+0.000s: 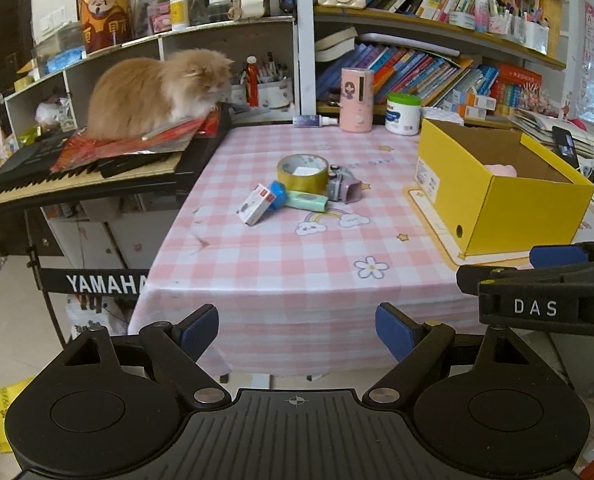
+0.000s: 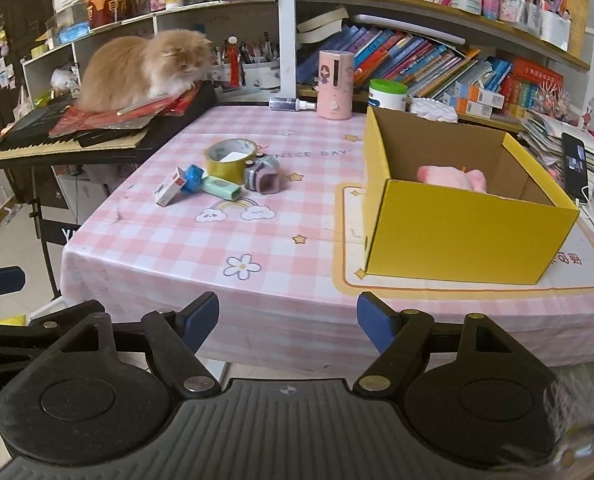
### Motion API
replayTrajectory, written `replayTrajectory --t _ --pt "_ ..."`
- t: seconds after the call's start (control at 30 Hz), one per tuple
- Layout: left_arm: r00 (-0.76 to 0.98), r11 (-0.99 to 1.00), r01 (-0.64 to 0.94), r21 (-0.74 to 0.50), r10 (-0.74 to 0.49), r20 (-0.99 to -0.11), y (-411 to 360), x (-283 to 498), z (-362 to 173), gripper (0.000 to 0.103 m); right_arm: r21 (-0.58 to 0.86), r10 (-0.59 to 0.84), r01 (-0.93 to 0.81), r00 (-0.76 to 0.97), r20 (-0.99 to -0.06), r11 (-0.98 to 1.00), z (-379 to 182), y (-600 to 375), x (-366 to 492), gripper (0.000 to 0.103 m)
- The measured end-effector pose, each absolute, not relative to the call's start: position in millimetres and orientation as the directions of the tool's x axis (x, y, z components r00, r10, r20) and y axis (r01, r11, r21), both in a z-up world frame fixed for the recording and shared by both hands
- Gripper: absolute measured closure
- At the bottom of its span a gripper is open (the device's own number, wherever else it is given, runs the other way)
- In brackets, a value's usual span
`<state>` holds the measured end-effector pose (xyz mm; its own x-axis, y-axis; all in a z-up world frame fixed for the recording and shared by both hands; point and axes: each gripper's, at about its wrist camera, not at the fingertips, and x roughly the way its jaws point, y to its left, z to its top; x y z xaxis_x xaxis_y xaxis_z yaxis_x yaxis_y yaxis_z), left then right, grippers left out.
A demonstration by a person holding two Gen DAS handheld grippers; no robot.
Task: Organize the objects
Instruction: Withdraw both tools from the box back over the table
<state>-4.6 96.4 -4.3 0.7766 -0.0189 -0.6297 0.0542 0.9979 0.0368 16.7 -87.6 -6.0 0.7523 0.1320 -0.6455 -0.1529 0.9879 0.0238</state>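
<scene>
We see a table (image 2: 281,240) covered with a pink checked cloth, and far behind it shelves full of books (image 2: 417,56). At the far left a Yamaha keyboard (image 1: 77,184) stands just beside the table, and an orange long-haired cat (image 1: 153,92) sits on red papers on top of it.

On the right side of the table stands an open yellow cardboard box (image 2: 457,232); a pink soft thing (image 2: 453,178) lies inside it.

Near the middle of the table, to the left of the box, small objects lie close together: a roll of yellowish tape (image 2: 231,160), a grey-purple small device (image 2: 263,176) just right of it, a light green object (image 2: 223,189) nearer, a blue round one (image 2: 193,178) touching it, and a small white and red box (image 2: 171,190) at the left.

Our left gripper (image 1: 297,332) hangs before the near table edge with its blue pads wide apart and nothing between them. Our right gripper (image 2: 288,322) is also spread, not as wide, and holds nothing.
</scene>
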Motion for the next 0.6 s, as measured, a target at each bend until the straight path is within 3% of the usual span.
replayTrajectory --t 0.6 --pt "0.762 1.000 0.028 -0.001 -0.022 -0.648 117.7 18.6 -15.1 0.015 0.014 0.147 -0.185 0.733 -0.664 0.983 -11.1 -59.3 40.4 0.026"
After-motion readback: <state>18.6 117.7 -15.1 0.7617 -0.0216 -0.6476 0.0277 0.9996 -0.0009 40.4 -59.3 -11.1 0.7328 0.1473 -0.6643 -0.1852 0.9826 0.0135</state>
